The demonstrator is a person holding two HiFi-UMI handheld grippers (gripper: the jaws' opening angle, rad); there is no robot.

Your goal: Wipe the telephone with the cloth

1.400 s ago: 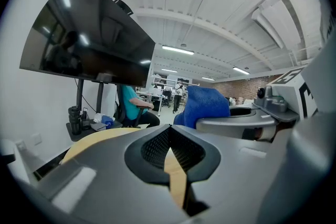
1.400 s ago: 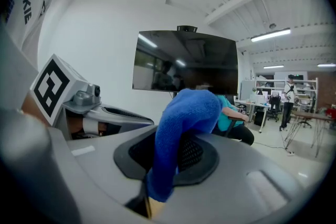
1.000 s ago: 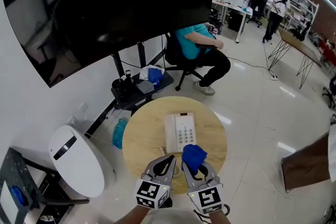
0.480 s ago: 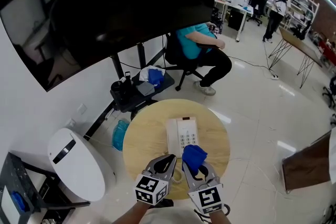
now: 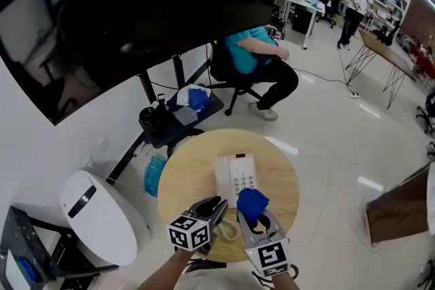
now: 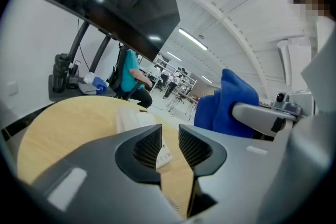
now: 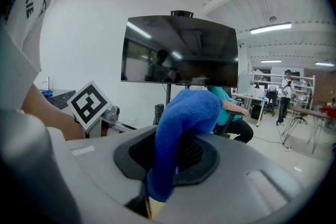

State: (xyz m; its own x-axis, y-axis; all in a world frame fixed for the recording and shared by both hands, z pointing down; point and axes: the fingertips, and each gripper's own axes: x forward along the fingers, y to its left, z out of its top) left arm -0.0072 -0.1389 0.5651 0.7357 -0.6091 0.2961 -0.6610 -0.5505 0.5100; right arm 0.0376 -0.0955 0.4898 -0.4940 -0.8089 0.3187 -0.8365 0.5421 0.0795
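Observation:
The white telephone [image 5: 235, 176] lies flat in the middle of the round wooden table [image 5: 187, 180]. My right gripper [image 5: 253, 217] hovers over the phone's near end, shut on a blue cloth [image 5: 252, 202]; in the right gripper view the cloth [image 7: 184, 123] bulges up out of the jaws. My left gripper [image 5: 215, 208] is just left of it over the table's near part. In the left gripper view its jaws are opening, with a narrow gap and nothing between them [image 6: 170, 145]. The telephone [image 6: 135, 118] lies beyond them and the cloth [image 6: 231, 105] is to the right.
A coiled phone cord [image 5: 230, 231] lies by the table's near edge. A large dark screen [image 5: 136, 3] on a stand looms behind the table. A white rounded unit [image 5: 102, 210] stands on the floor at left. A seated person [image 5: 255, 58] is on a chair beyond.
My left gripper has turned and shifted slightly left, and its jaws have parted. The right gripper still holds the cloth in the same place.

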